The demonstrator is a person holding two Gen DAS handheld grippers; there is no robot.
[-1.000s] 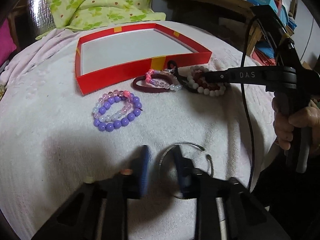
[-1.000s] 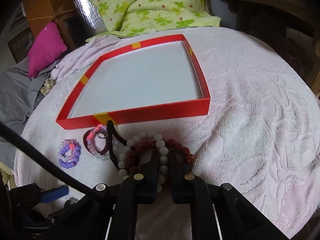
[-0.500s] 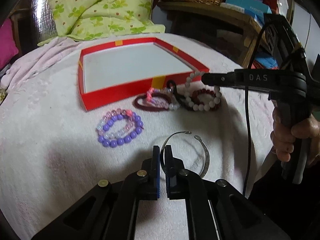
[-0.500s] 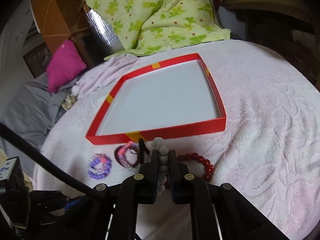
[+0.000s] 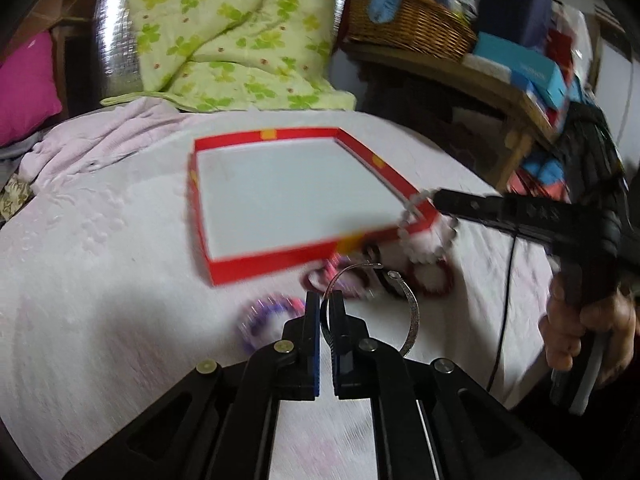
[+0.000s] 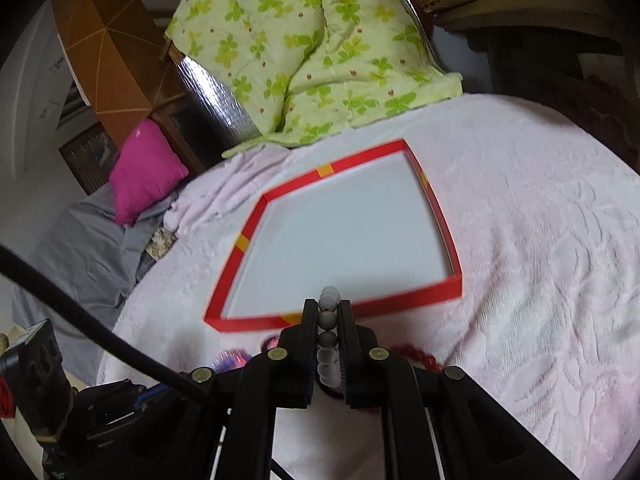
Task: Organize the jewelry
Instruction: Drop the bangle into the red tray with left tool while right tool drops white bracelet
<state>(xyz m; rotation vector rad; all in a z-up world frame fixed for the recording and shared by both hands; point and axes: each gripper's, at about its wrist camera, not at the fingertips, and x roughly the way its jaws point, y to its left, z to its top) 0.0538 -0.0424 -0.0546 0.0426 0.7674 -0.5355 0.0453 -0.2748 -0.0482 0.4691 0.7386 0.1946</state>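
My left gripper (image 5: 325, 300) is shut on a thin silver bangle (image 5: 412, 312) and holds it above the pale pink cloth. My right gripper (image 6: 329, 306) is shut on a white bead bracelet (image 6: 329, 322), which hangs near the tray's front right corner in the left wrist view (image 5: 424, 240). The red tray with a white floor (image 5: 256, 268) (image 6: 412, 300) lies just beyond both grippers. A purple bead bracelet (image 5: 264, 316), a dark red bracelet (image 5: 432, 280) (image 6: 416, 354) and a pink and clear one (image 5: 332, 276) lie on the cloth in front of the tray.
A green clover quilt (image 5: 224, 52) (image 6: 320, 56) is heaped behind the tray. A pink cushion (image 6: 144, 168) sits at far left. A wicker basket (image 5: 408, 20) and boxes stand on a wooden shelf at right. A black cable (image 5: 508, 292) hangs from the right gripper.
Both grippers have risen from the cloth. The left closed on the silver bangle and lifted it. The right lifted the white bead bracelet off the dark red one toward the tray.
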